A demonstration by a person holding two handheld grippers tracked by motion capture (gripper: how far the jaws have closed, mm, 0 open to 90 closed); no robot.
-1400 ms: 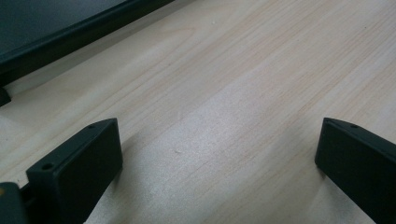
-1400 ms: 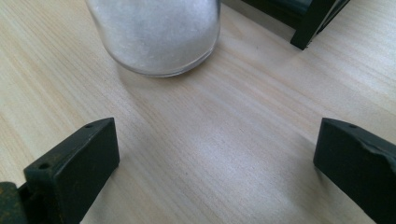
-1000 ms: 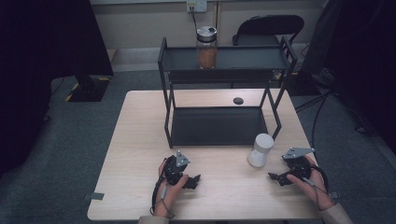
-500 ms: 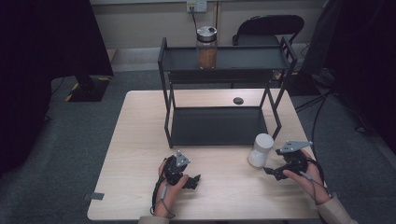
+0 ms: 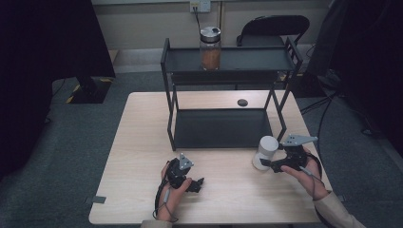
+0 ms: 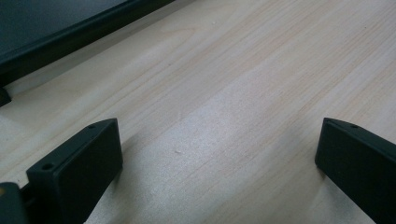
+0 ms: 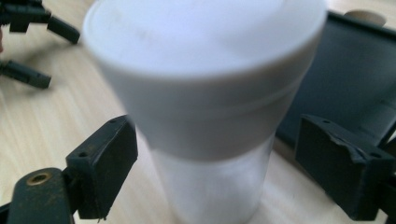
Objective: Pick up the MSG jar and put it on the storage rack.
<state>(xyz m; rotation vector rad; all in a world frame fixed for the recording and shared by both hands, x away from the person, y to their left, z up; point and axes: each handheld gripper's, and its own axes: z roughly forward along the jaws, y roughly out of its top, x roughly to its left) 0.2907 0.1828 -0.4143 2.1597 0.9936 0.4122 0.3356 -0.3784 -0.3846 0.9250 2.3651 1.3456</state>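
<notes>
Fingers (image 7: 355, 175) flank smooth white cylindrical jar (image 7: 210, 93)

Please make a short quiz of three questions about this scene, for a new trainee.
1. True or false: the right gripper is already shut on the white jar.
2. Where does the brown jar stand? A) on the table B) on the rack's top shelf C) on the rack's bottom shelf
3. Fill the gap: the left gripper is open over bare ____.

Key:
1. False. Its jaws stand open on either side of the jar, with a gap at each.
2. B
3. table
</notes>
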